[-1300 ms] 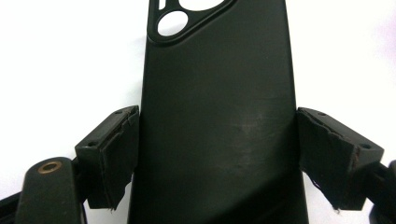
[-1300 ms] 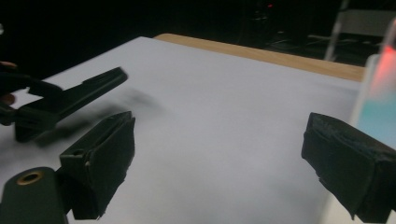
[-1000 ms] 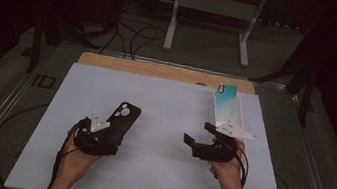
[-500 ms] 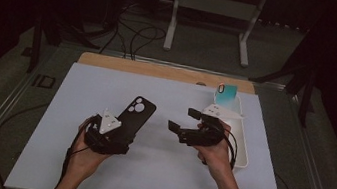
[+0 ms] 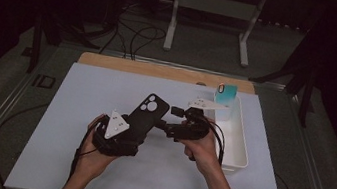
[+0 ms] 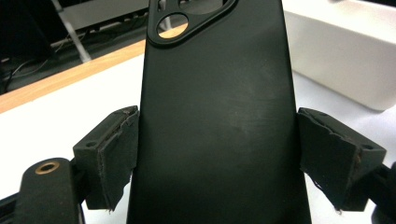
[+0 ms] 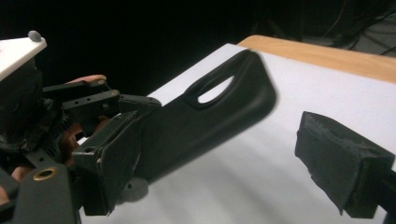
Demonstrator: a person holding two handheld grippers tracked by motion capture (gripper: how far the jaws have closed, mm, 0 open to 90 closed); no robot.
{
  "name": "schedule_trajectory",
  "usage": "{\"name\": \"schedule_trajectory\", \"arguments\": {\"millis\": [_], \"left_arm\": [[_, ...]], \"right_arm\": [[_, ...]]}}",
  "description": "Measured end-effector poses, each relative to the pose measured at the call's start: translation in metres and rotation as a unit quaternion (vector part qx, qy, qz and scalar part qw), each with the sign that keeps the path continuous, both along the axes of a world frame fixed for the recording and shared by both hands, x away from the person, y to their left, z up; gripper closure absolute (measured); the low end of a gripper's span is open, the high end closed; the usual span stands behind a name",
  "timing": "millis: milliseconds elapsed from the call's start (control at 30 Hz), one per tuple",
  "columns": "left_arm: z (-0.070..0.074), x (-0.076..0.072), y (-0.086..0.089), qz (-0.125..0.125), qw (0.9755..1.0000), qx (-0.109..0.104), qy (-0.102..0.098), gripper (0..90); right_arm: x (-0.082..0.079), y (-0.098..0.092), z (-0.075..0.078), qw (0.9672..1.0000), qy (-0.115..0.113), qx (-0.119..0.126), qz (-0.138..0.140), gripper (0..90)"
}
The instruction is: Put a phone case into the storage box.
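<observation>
**While one pair of tongs grips a phone case, the other reaches in beside it**

Where the left gripper [image 5: 137,129] meets the black phone case [image 5: 145,116], its two jaws press on the case's long edges, one on each side, as the left gripper view shows with the case [image 6: 215,107] rising between the pads; the case is thus pinched and held above the white table surface [image 5: 78,111], tilted, its camera cut-out end pointing away from the person; the right gripper [image 5: 172,120] lies just to the right of the case, its jaws spread though they have just been closing a little; in the right gripper view the case [image 7: 210,112] passes just beside the left-hand pad [image 7: 109,163], and whether it touches that pad cannot be told, while the other pad [image 7: 341,163] stands well apart from it, with only the bare surface between them.

Outward from the tongs: a white tray [image 5: 237,145] stands at the right of the table, close behind the right gripper; a teal phone case [image 5: 225,97] leans at its far end; a wooden strip [image 5: 125,65] edges the far side of the table; beyond it, on the floor, are a white stand [image 5: 207,24] and loose cables [image 5: 135,31].

Count: two grippers; two phone cases, one black and one teal; one tray; one stand.
</observation>
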State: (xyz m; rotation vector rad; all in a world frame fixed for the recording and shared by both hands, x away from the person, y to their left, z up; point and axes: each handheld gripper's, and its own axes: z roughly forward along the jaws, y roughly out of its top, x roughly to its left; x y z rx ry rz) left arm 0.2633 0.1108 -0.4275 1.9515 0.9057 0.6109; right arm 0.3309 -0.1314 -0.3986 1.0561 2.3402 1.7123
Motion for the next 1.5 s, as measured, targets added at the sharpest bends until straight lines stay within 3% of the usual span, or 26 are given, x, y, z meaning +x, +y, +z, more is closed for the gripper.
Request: {"name": "schedule_trajectory", "arguments": {"millis": [200,333,367,400,500,667,700,767,833,1000,1167,1200,1500], "left_arm": [[0.004,-0.005,-0.006,-0.016,0.9995,-0.018,-0.021,16.7],[0.004,-0.006,-0.008,-0.017,0.9993,-0.019,-0.026,16.6],[0.004,-0.006,-0.008,-0.017,0.9993,-0.019,-0.026,16.6],[0.004,-0.007,-0.008,-0.019,0.9991,-0.023,-0.031,16.6],[0.003,-0.007,-0.010,-0.021,0.9991,-0.022,-0.030,16.6],[0.001,-0.007,-0.012,-0.024,0.9992,-0.019,-0.025,16.5],[0.000,-0.008,-0.014,-0.021,0.9994,-0.007,-0.029,16.2],[0.000,-0.008,-0.015,-0.020,0.9993,-0.003,-0.031,15.2],[-0.001,-0.005,-0.016,-0.019,0.9997,0.005,-0.015,13.8],[-0.004,-0.003,-0.014,-0.028,0.9996,-0.001,-0.004,11.0],[-0.004,0.001,-0.009,-0.040,0.9987,-0.026,0.016,6.2],[-0.003,0.003,-0.007,-0.051,0.9976,-0.038,0.029,4.6],[-0.003,0.006,-0.002,-0.078,0.9939,-0.057,0.053,1.9]], "right_arm": [[0.001,0.010,-0.002,0.9999,0.013,-0.002,0.008,20.7],[0.001,0.016,-0.003,0.9987,0.033,0.011,0.036,44.6],[0.001,0.016,-0.003,0.9987,0.033,0.011,0.036,44.6],[0.002,0.018,-0.004,0.9974,0.050,0.021,0.048,53.9],[0.002,0.019,-0.004,0.9966,0.059,0.022,0.053,62.1],[0.004,0.020,-0.004,0.9934,0.080,0.051,0.064,78.8],[0.004,0.020,-0.004,0.9930,0.081,0.052,0.068,80.6],[0.003,0.021,-0.004,0.9928,0.082,0.050,0.071,82.0],[0.000,0.024,-0.003,0.9933,0.078,0.043,0.073,85.3],[0.000,0.023,-0.003,0.9942,0.063,0.038,0.079,86.2],[0.000,0.020,-0.002,0.9952,0.054,0.029,0.076,86.2],[0.000,0.019,-0.001,0.9956,0.050,0.025,0.076,86.3],[-0.007,0.014,0.004,0.9952,0.012,-0.001,0.098,86.0]]}}
